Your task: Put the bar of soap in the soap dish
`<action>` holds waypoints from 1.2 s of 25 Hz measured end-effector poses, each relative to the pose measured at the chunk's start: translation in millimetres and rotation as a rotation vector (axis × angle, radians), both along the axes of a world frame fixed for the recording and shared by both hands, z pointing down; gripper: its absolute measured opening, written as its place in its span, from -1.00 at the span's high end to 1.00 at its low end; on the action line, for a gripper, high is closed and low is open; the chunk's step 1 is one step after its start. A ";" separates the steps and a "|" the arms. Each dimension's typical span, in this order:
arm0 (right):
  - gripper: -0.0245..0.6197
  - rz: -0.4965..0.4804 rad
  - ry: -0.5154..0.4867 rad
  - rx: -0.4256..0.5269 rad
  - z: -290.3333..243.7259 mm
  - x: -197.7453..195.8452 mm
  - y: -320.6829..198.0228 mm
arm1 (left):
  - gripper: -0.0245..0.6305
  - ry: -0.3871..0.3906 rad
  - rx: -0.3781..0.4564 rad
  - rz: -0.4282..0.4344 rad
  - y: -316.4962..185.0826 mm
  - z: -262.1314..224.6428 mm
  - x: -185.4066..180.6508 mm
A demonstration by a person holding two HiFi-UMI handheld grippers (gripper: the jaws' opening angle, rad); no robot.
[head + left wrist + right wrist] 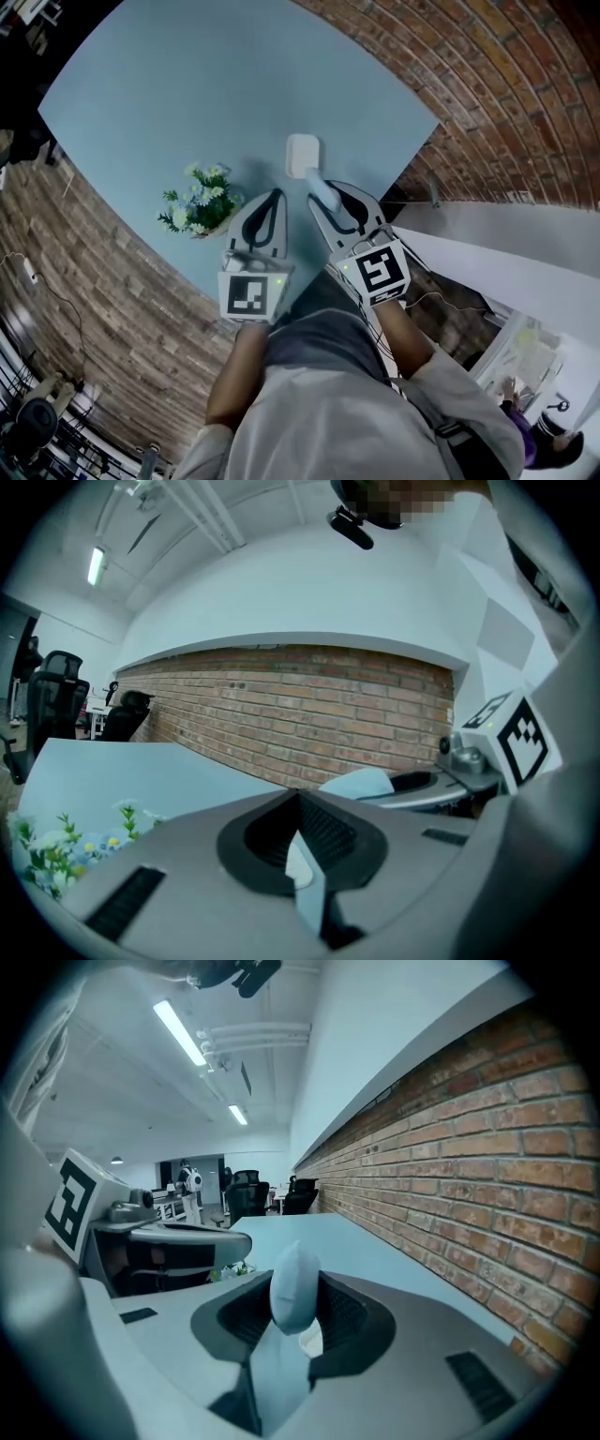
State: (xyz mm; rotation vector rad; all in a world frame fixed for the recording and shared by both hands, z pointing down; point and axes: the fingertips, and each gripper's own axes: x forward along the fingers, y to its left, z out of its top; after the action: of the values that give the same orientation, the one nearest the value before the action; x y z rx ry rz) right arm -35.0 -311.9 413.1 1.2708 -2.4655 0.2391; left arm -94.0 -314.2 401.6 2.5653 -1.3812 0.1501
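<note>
— What's the setting?

— A pale blue table (169,94) with brick wall (469,1166) along one edge, seen from above over the person's own torso.

— What's closest?

— The two grippers, side by side over the table's near edge. The left gripper (275,195) has its jaws pressed together with nothing between them. It sits just to the left of the other one.

— And the right one?

— The right gripper (326,199) is clamped on the bar of soap (294,1290), a pale rounded piece. It stands up between the ribbed pads and sticks out past the jaw tips. The soap is off the table, carried in the jaws.

— What lies past them?

— To the left of the left gripper, a small bunch of flowers (199,208), white and yellow with green leaves, sits on the table. Straight beyond the soap's tip is the soap dish (302,155), white, with rounded corners. It rests on the table, near the soap but apart from it.

— Farther still?

— Dark office chairs (246,1190) beyond the table's far end, under strip ceiling lights (178,1030).
</note>
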 end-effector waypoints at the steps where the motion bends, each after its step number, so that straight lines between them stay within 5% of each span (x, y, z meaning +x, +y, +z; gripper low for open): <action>1: 0.52 -0.005 0.004 -0.010 6.6 0.7 -3.2 | 0.92 -0.005 0.000 -0.003 -2.3 2.8 1.0; 14: 0.52 -0.087 0.027 -0.074 60.3 -2.0 -46.0 | 0.92 -0.040 -0.053 -0.026 -28.6 45.3 18.6; 30: 0.52 -0.156 0.179 -0.133 112.9 3.3 -84.9 | 0.92 0.008 -0.136 -0.047 -36.5 70.5 21.0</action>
State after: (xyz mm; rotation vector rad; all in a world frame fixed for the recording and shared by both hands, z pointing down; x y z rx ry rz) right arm -31.7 -396.8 526.0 0.9952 -2.3388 0.2332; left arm -73.0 -350.7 472.1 2.4183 -1.3779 0.2171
